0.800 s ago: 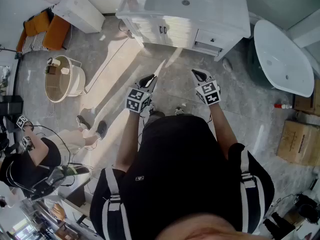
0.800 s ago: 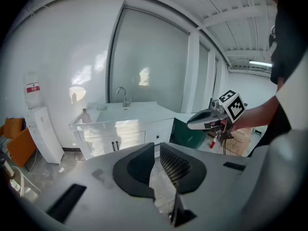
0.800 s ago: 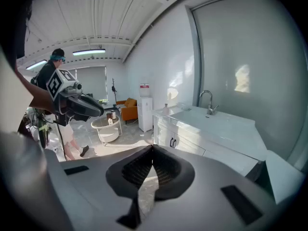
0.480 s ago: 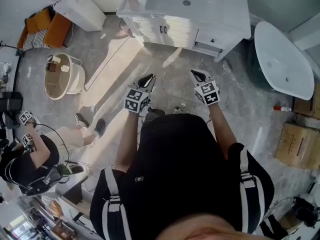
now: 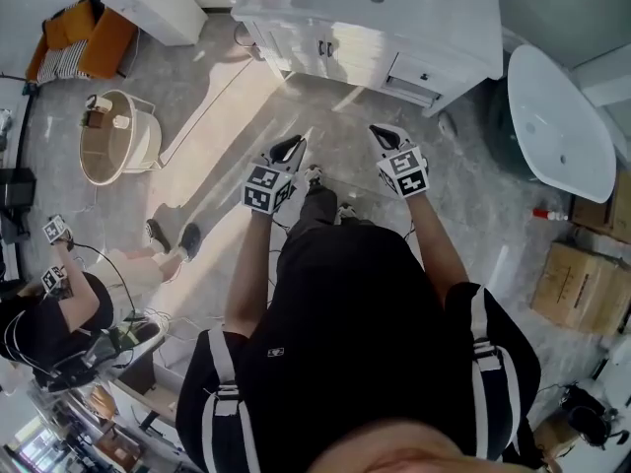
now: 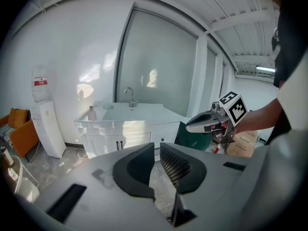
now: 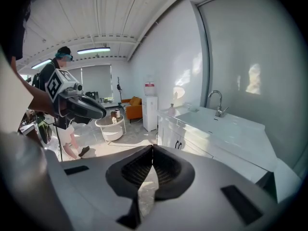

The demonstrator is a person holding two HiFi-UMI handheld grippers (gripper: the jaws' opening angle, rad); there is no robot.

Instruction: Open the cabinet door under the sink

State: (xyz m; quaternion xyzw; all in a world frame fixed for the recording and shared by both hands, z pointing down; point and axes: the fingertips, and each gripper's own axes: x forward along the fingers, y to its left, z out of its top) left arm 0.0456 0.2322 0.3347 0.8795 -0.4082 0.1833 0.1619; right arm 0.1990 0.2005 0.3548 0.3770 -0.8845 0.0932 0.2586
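left hand-held gripper [image 6: 157, 150]: jaws parted by only a narrow slit, nothing between them; held in the air and pointed toward the vanity.
right hand-held gripper [image 7: 152, 149]: jaw tips meet, holding nothing; level with the left one in the head view, with the person's body between and behind the two.
gap to the vanity: both hand-held grippers are well apart from it, over bare floor [image 5: 237, 116] of grey tile with a patch of sunlight.
cabinet door [image 6: 111, 142]: white, under the sink, one of a pair at the front of the vanity; both doors sit flush and closed.
door handles [image 6: 119, 144]: two short dark vertical bars side by side where the doors meet; neither hand-held gripper touches them.
vanity tabletop [image 5: 434, 8]: white, with a basin set into it.
faucet [image 6: 129, 95]: curved, at the back edge of the basin.
bottle [image 6: 91, 113]: small, upright near the tabletop's left end in the left gripper view.
bathtub [image 5: 557, 116]: white, oval, to the right of the vanity.
round side table [image 5: 113, 146]: to the left, with small items on it.
cardboard box [image 5: 582, 284]: on the floor at the right.
second person [image 5: 49, 313]: at the lower left of the head view.
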